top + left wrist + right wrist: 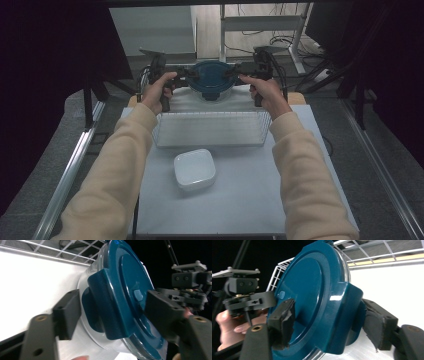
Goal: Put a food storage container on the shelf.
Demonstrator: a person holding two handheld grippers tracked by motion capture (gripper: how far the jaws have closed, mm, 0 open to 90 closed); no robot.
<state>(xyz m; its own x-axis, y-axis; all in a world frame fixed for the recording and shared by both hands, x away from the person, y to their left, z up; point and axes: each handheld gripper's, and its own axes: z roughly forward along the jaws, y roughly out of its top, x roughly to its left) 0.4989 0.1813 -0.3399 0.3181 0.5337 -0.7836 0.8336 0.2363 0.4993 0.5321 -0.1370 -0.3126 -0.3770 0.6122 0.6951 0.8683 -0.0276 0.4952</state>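
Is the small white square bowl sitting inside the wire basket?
No, the small white square bowl sits on the table, nearer the person than the wire basket.

Dim, bluish high view, its left and right edges nearly black. Both gripper views overexpose the white surface [37, 277]; glare streaks the teal lid [312, 302]; near jaws blurred.

High view: above the worktop [240, 200], facing forward and down.
Gripper views: close on opposite latches of the blue lid [130, 290]; both share it.
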